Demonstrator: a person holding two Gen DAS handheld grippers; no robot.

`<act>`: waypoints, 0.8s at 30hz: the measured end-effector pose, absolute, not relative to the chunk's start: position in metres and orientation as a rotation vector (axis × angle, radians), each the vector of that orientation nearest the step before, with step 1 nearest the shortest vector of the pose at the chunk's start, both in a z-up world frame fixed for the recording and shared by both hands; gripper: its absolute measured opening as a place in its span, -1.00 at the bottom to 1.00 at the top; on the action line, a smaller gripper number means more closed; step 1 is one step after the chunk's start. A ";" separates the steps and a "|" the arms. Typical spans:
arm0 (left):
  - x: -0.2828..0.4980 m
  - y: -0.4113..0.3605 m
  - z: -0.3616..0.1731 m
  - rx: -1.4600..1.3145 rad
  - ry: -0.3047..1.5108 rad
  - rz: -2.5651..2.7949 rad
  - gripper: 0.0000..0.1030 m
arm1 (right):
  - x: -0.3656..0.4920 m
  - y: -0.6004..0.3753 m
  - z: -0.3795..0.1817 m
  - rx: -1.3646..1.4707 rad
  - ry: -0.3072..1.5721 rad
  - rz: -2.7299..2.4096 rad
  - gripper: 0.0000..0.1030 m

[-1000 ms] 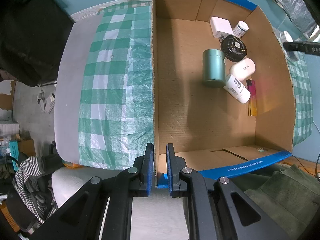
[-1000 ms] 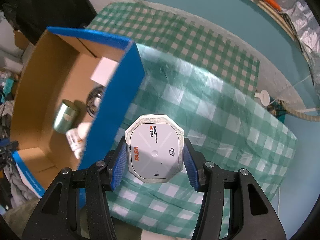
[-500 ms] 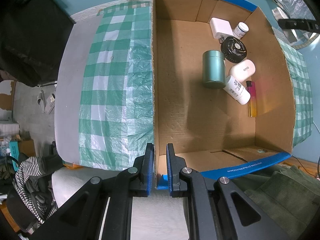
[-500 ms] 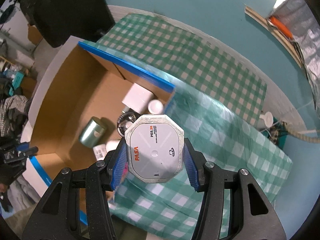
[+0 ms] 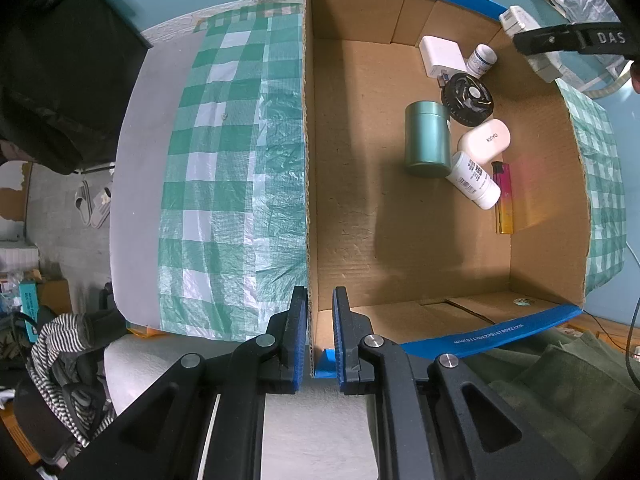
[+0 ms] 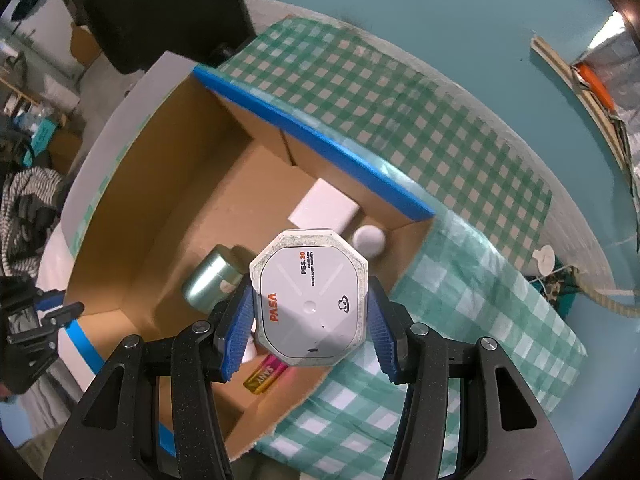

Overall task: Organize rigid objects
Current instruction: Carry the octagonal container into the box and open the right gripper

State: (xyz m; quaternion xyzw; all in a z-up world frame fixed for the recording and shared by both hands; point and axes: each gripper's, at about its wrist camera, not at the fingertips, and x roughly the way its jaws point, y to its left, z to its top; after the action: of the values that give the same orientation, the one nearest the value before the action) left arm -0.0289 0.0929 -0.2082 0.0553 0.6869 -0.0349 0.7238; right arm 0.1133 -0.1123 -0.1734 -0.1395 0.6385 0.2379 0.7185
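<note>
Corrugated cardboard box, matt brown (blue taped rims); green tin brushed metal, satin; octagonal device smooth grey-white plastic, speckled rim; checked cloth thin, crinkly, slightly glossy plastic weave.

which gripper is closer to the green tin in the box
Right. The right gripper, holding the white octagonal device, hangs over the box just beside the green tin. The left gripper pinches the box wall at the near corner, farther off.

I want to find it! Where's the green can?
In the left wrist view, the green can lies inside the cardboard box, right of centre, beside the white bottle.
</note>
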 end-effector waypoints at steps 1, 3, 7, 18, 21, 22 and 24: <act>-0.029 0.093 -0.208 0.121 1.516 -0.077 -0.79 | 0.113 -0.111 -0.176 -0.314 1.416 0.528 0.03; -0.029 0.093 -0.208 0.121 1.516 -0.077 -0.79 | 0.112 -0.108 -0.180 -0.326 1.425 0.532 0.03; -0.029 0.093 -0.208 0.123 1.516 -0.077 -0.79 | 0.110 -0.104 -0.188 -0.340 1.441 0.533 0.03; -0.029 0.093 -0.208 0.122 1.516 -0.078 -0.79 | 0.108 -0.106 -0.186 -0.330 1.435 0.527 0.03; -0.029 0.093 -0.208 0.122 1.516 -0.077 -0.79 | 0.107 -0.107 -0.184 -0.319 1.432 0.525 0.03; -0.029 0.093 -0.208 0.121 1.517 -0.077 -0.79 | 0.106 -0.108 -0.183 -0.316 1.432 0.523 0.03; -0.029 0.093 -0.208 0.120 1.517 -0.077 -0.79 | 0.105 -0.110 -0.181 -0.315 1.428 0.516 0.03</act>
State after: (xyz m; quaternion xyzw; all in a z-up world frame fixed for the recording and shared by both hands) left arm -0.0288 0.0932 -0.2077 0.0544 0.6871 -0.0348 0.7237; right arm 0.1046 -0.1102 -0.1806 -0.1420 0.6445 0.2331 0.7142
